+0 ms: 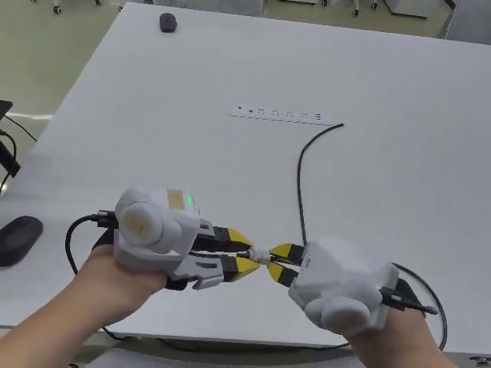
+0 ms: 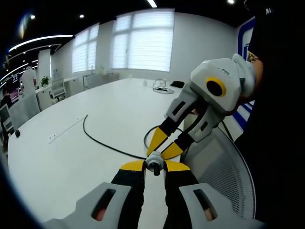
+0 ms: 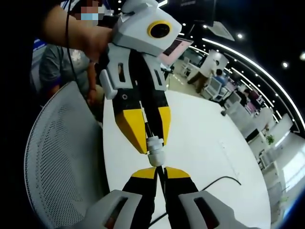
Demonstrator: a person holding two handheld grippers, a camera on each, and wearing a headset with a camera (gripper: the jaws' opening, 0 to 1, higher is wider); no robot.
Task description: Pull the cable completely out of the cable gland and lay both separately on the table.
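Observation:
A small white cable gland (image 1: 261, 255) is held just above the near edge of the white table (image 1: 230, 69). My left gripper (image 1: 247, 254) comes in from the left and is shut on the gland (image 2: 154, 163). My right gripper (image 1: 278, 263) faces it from the right, shut on the black cable (image 3: 162, 177) right behind the gland (image 3: 156, 151). Both pairs of yellow fingertips almost touch. From the right gripper the cable (image 1: 300, 184) runs away over the table and ends near a white strip. The cable (image 2: 102, 142) lies curved on the tabletop.
A white strip with small marks (image 1: 280, 115) lies mid-table. A dark round object (image 1: 167, 22) sits at the far edge and a black mouse (image 1: 17, 238) at the left edge. A grey mesh chair (image 3: 52, 157) stands below the grippers at the near edge.

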